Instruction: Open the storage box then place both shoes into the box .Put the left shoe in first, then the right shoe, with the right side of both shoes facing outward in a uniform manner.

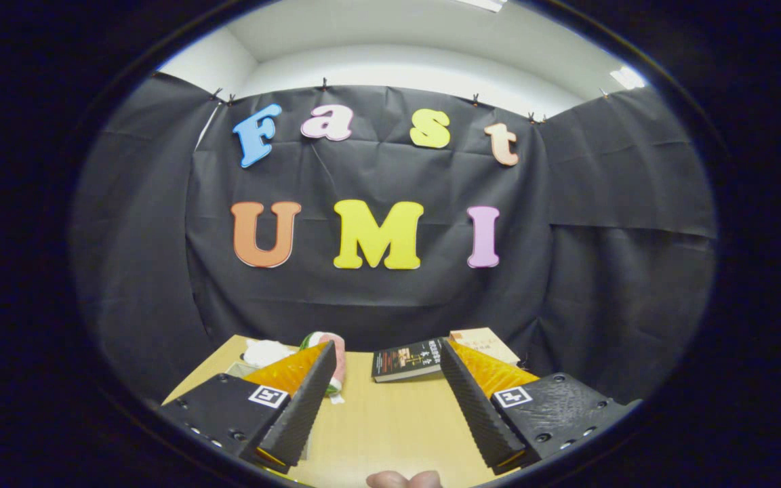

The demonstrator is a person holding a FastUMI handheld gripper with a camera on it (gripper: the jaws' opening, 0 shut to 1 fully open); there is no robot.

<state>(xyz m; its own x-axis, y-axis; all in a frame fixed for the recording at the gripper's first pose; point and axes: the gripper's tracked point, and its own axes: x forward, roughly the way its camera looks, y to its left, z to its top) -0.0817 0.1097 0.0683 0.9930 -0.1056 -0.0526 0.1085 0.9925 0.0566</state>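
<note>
Desk (pixel 390 420): pale wood-grain top, smooth, matt. Gripper (pixel 388 354) fingers spread apart, inner pads (pixel 475 400) ribbed, matt. Book (pixel 407 360) near far edge: glossy paper cover. Wall: matt creased cloth.

evenly lit from ceiling lights (pixel 626 77) overhead, bright on the white wall, dim on the dark cloth (pixel 377 305). strongly bowed by the fisheye, with cloth edges and table (pixel 390 420) curving toward the rim. sharp at centre, soft at the rim, with only faint shadows under the open fingers (pixel 309 400).
</note>
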